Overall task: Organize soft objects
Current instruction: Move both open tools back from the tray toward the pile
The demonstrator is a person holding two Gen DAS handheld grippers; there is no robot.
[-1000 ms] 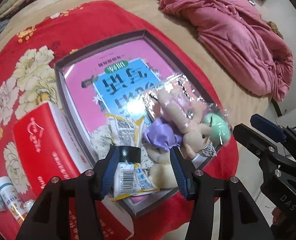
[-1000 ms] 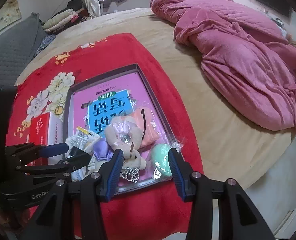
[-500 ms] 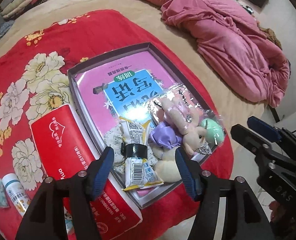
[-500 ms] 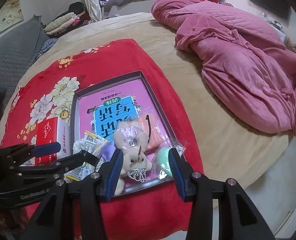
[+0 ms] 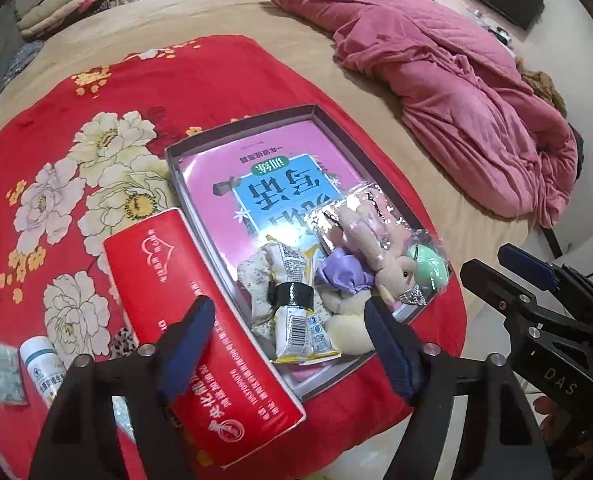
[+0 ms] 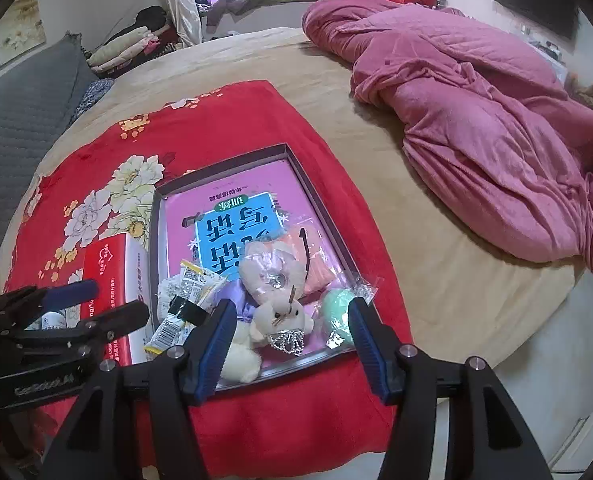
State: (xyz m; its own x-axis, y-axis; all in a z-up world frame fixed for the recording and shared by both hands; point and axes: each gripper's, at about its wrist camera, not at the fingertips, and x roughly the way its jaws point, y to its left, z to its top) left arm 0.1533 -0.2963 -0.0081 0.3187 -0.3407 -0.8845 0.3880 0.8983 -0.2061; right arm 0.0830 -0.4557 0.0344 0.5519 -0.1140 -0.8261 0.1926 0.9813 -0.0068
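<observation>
A red floral blanket (image 5: 184, 92) is covering the bed, and a grey tray (image 6: 158, 216) is sitting on it. Plush rabbit (image 6: 284, 312), green ball (image 6: 338, 312) and snack packet (image 5: 300, 332) are crowding the tray's near end. Left gripper (image 5: 288, 344) and right gripper (image 6: 288, 340) are both hovering above, fingers spread, gripping nothing.

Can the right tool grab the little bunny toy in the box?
Probably yes. The right tool is open and empty, hanging just in front of the bunny toy, which lies on top of the pile in the box. Nothing covers it.
</observation>
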